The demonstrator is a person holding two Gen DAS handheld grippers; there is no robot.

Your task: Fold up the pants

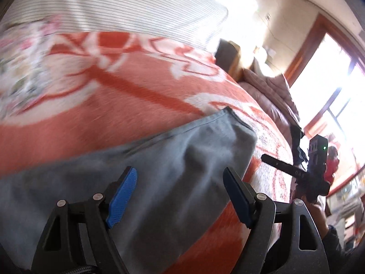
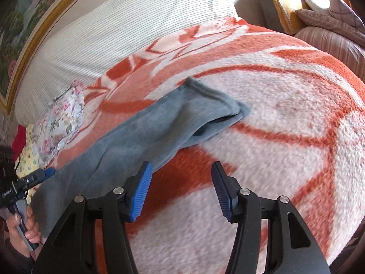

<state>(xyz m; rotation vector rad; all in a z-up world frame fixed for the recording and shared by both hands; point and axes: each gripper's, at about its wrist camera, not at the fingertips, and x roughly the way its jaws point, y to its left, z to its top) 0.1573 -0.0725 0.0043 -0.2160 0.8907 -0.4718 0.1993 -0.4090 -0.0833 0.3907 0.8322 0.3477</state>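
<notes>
Bedroom, blurred: orange-and-white blanket (image 2: 285, 118) spread over bed, striped sheet (image 2: 118, 34) beyond it, floral cloth (image 2: 61, 118) at far left, bright window (image 1: 324, 86) at right in left wrist view.

Grey pants (image 2: 146, 134) lying flat on blanket, legs stacked one on the other, hem end (image 2: 219, 105) reaching toward blanket's middle, rest running back to near left.

Left gripper (image 1: 180, 196) hovering over pants, jaws spread wide, blue pads (image 1: 123, 196) clear of cloth, nothing pinched between them. Right gripper (image 2: 182, 191) hanging over bare blanket just right of pants' edge, jaws about half spread, nothing between them either. No cloth held by either tool.

Seemingly between folds: legs already laid together, crosswise fold not yet made, both tools free and looking for a fresh grip.

Next move probably calls for bringing both tools to one end of pants, most likely hem, pinching both layers at each corner, lifting low and carrying that end over toward waist. Care needed to catch both legs at once, else top layer peels off alone. Right tool needs shifting left onto cloth first.
</notes>
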